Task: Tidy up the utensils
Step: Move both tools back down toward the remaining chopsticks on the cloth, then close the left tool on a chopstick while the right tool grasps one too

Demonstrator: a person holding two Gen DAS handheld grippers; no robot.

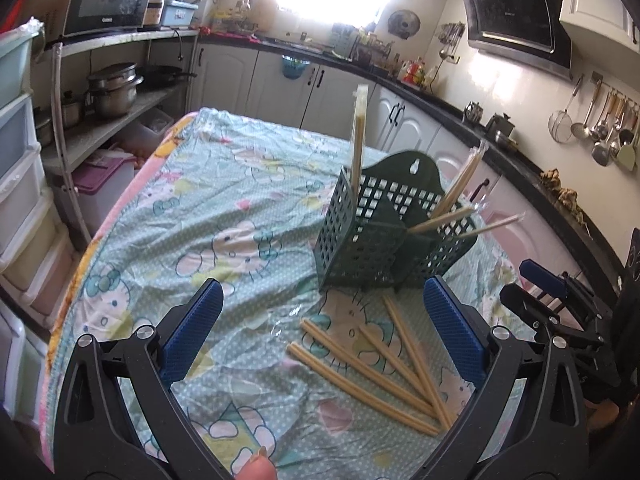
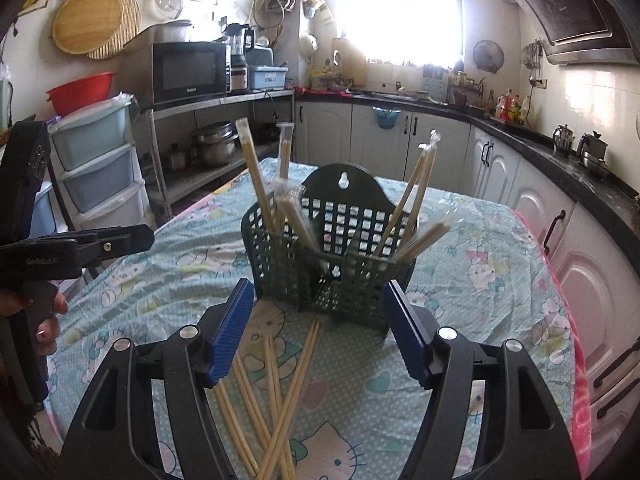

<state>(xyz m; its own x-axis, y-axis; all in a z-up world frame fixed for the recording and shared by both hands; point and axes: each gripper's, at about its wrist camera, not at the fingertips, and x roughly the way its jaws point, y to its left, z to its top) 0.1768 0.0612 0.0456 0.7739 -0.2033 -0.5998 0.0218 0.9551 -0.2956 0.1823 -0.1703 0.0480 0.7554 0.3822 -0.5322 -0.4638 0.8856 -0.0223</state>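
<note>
A dark green slotted utensil basket (image 1: 384, 236) (image 2: 332, 256) stands on the table with several wrapped chopsticks (image 2: 256, 176) leaning in its compartments. Several loose wooden chopsticks (image 1: 384, 360) (image 2: 280, 392) lie fanned on the cloth in front of it. My left gripper (image 1: 324, 344) is open and empty, above the loose chopsticks. My right gripper (image 2: 320, 332) is open and empty, just before the basket, over the loose chopsticks. The right gripper shows at the right edge of the left wrist view (image 1: 560, 300); the left gripper shows at the left of the right wrist view (image 2: 80, 248).
The table wears a pale blue cartoon-cat cloth (image 1: 208, 216) (image 2: 480, 280). A steel shelf with pots (image 1: 112, 88) and plastic drawers (image 2: 100, 168) stand to the left. Kitchen counters and cabinets (image 2: 520, 168) run behind and to the right.
</note>
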